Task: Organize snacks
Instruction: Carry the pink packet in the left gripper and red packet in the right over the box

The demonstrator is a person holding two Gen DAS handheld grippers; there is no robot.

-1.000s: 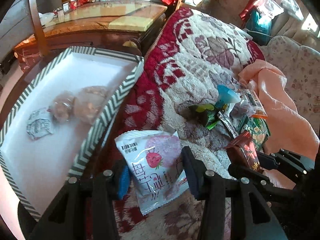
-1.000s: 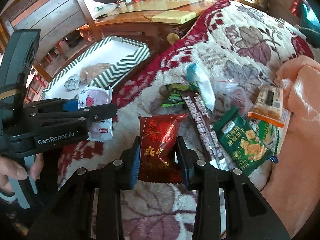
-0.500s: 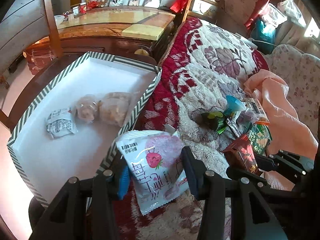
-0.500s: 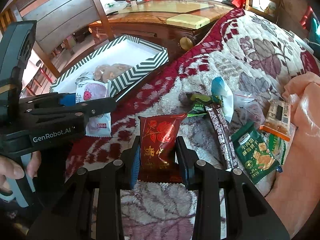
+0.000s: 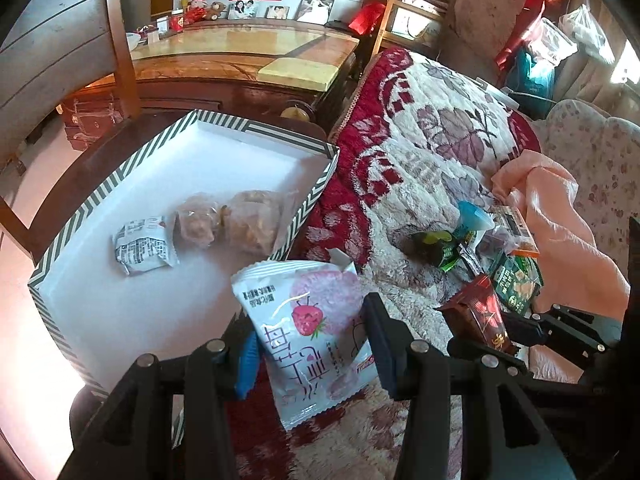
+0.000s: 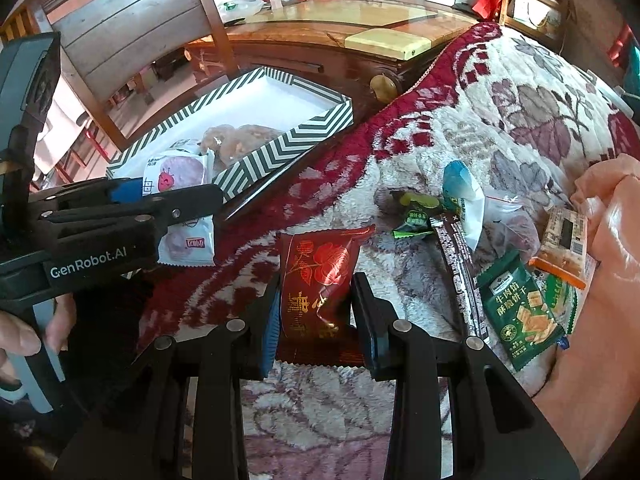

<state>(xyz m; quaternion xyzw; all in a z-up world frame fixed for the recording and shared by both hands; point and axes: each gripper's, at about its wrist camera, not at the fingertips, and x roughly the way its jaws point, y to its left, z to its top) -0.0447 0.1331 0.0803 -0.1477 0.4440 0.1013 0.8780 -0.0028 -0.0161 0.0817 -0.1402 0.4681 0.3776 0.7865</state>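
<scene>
My left gripper (image 5: 310,346) is shut on a white and pink strawberry snack packet (image 5: 308,324), held above the near corner of the striped box (image 5: 310,204). That box has a white floor and holds a small printed white packet (image 5: 142,246) and two clear bags of brown snacks (image 5: 228,226). My right gripper (image 6: 316,320) is shut on a dark red snack packet (image 6: 316,276) above the blanket. In the right wrist view the left gripper (image 6: 132,208) with the strawberry packet (image 6: 180,172) sits at the left, in front of the striped box (image 6: 280,148).
Several loose snacks lie on the floral blanket (image 6: 500,128): a green cracker packet (image 6: 520,316), a long dark bar (image 6: 460,268), a small green packet (image 6: 416,216), a blue and white wrapper (image 6: 464,188). A peach cloth (image 5: 560,216) lies right. A wooden chair (image 5: 120,44) and a table (image 5: 240,56) stand behind.
Both grippers drew back and rose a little with their packets held. The striped box now shows more fully in the left wrist view, and the strawberry packet overlaps its near corner.
</scene>
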